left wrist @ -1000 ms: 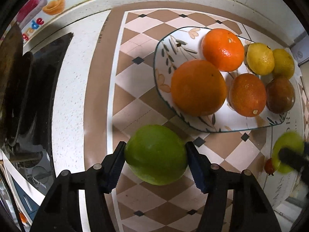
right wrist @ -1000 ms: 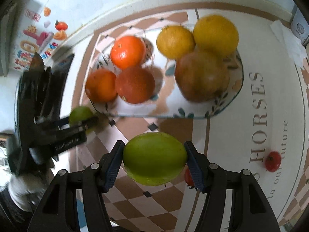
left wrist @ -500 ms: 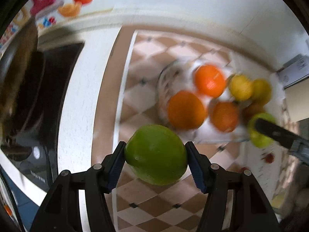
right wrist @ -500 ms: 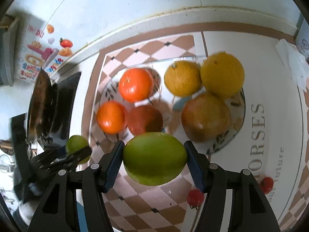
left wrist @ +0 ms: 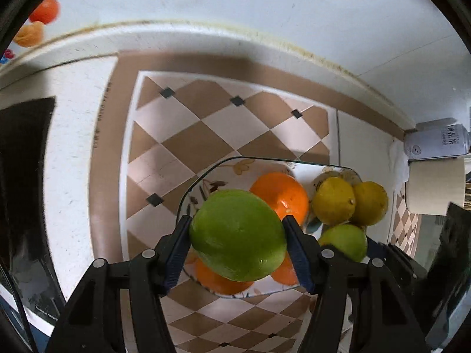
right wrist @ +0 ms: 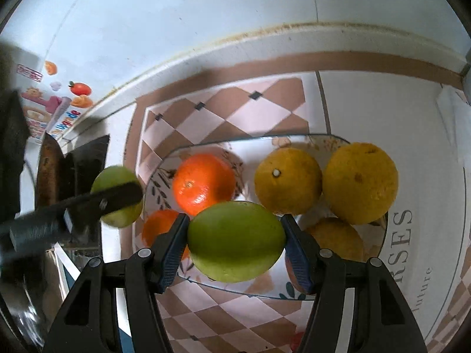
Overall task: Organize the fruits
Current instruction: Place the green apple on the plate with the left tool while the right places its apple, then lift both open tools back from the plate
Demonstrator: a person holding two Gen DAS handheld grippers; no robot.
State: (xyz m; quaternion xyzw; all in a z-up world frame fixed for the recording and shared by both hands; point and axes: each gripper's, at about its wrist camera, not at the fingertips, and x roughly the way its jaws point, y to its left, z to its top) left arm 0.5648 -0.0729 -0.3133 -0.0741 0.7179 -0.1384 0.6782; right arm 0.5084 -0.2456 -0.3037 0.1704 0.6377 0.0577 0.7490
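My left gripper (left wrist: 237, 221) is shut on a green fruit (left wrist: 238, 241) and hangs over the left part of the flowered plate (left wrist: 265, 159). My right gripper (right wrist: 235, 219) is shut on a second green fruit (right wrist: 235, 244) above the plate's (right wrist: 250, 139) near edge. On the plate lie oranges (right wrist: 203, 188) (right wrist: 160, 226), two yellow fruits (right wrist: 287, 181) (right wrist: 360, 182) and a brownish one (right wrist: 335, 238). The right wrist view shows the left gripper's fruit (right wrist: 110, 176) at the plate's left end. In the left wrist view the right gripper's fruit (left wrist: 344, 241) sits just right of mine.
A black stove top (left wrist: 23, 176) and a dark pan (right wrist: 50, 170) lie left of the checked mat. The white wall rises close behind the plate. A paper roll (left wrist: 435, 188) and a can (left wrist: 435, 144) stand at the right. A small red tomato (right wrist: 295, 339) lies near the front.
Both grippers have carried their green fruits forward from the mat in front of the plate to above it. The left one also swung right towards the plate. Neither grip has changed.
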